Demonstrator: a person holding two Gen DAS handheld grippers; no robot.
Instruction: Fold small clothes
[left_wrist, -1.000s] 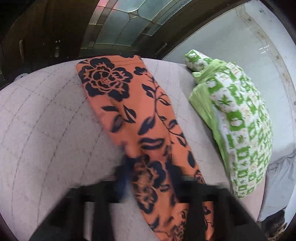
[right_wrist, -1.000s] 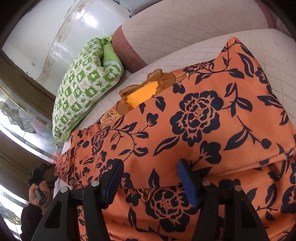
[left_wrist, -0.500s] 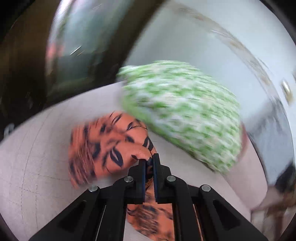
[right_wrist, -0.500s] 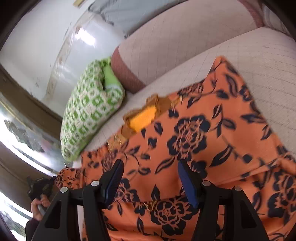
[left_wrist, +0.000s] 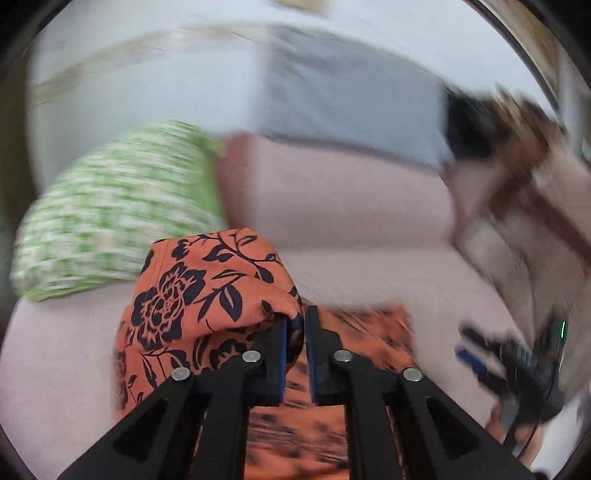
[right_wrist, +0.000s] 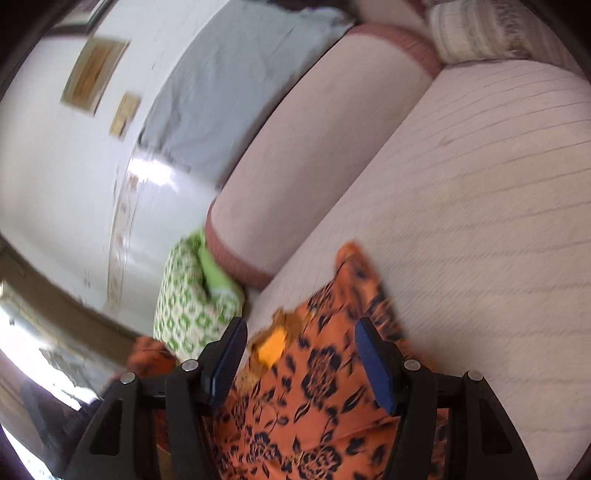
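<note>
An orange garment with a black flower print (left_wrist: 207, 291) lies on a pale pink quilted sofa seat (left_wrist: 369, 280). My left gripper (left_wrist: 295, 325) is shut on a bunched end of it and holds that end lifted, the cloth draping to the left. In the right wrist view the garment (right_wrist: 317, 391) spreads flat below my right gripper (right_wrist: 299, 347), which is open and empty above it. A yellow-orange patch (right_wrist: 271, 347) shows at the garment's far edge. The right gripper (left_wrist: 491, 365) also shows blurred in the left wrist view.
A green and white patterned pillow (left_wrist: 110, 218) lies at the sofa's end, also in the right wrist view (right_wrist: 188, 299). The sofa backrest (right_wrist: 314, 147) runs behind, with a grey cloth (right_wrist: 236, 88) over it. A cream cushion (right_wrist: 476, 29) sits far right.
My left gripper has shut on the garment's end, lifted it and swung right fast. My right gripper stayed open and pulled back and up from the cloth.
</note>
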